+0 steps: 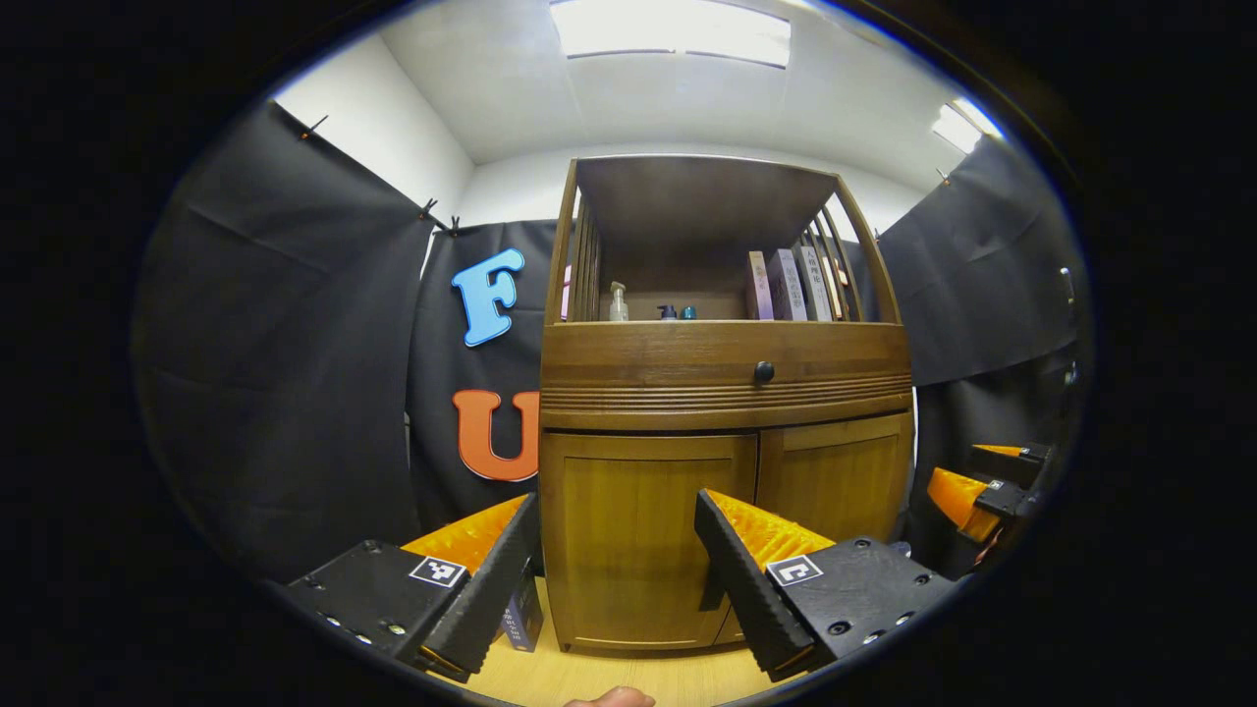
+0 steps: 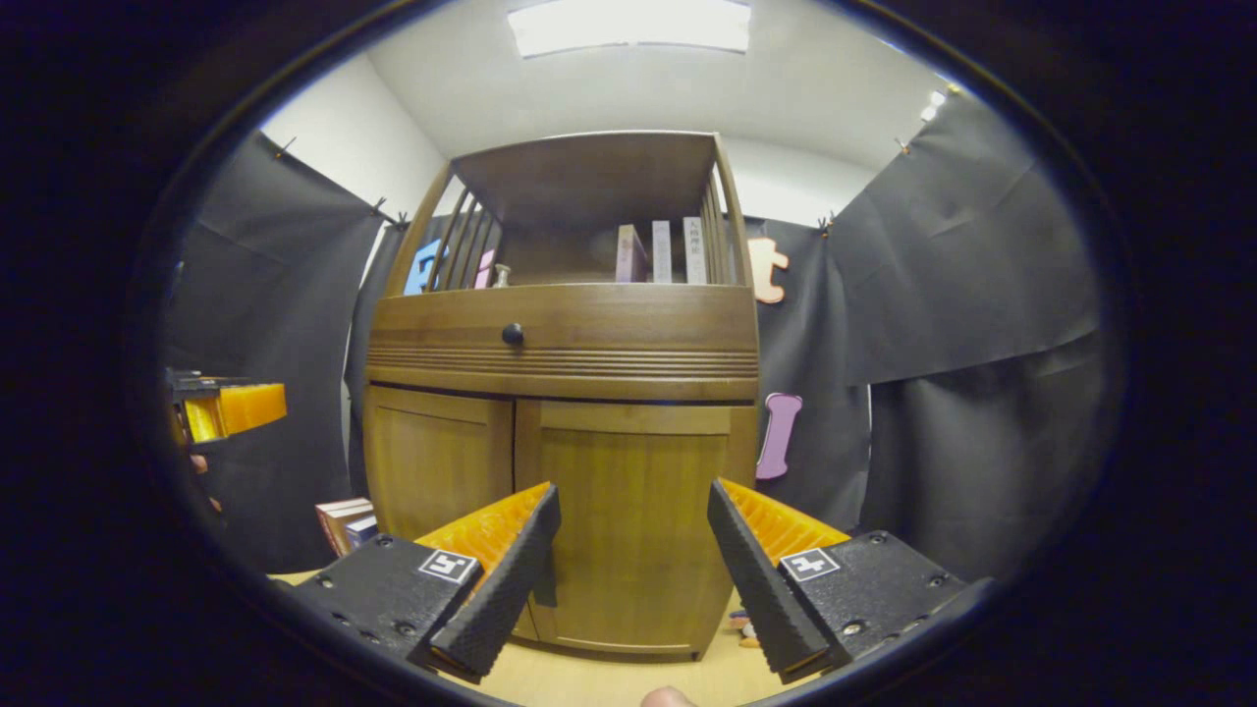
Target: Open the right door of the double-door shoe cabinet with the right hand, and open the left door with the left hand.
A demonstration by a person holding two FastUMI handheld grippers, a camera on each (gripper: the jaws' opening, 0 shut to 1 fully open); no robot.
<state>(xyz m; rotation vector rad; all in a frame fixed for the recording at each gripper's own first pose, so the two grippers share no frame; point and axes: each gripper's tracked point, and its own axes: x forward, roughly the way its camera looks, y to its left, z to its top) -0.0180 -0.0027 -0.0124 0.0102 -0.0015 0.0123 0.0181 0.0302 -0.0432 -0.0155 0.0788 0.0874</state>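
Both grippers, right gripper (image 2: 628, 565) and left gripper (image 1: 619, 560), hang wide apart and empty, each squared to its own closed panel, right door (image 2: 633, 511) and left door (image 1: 643, 535), so I can reach straight in.

A: Where's the right tool (image 2: 628, 550)?
B: Fingers spread wide, short of the shoe cabinet (image 2: 560, 393), facing its right door (image 2: 633, 520).
A: And the doors?
B: Both shut. The left tool (image 2: 231, 407) shows at the far left edge.
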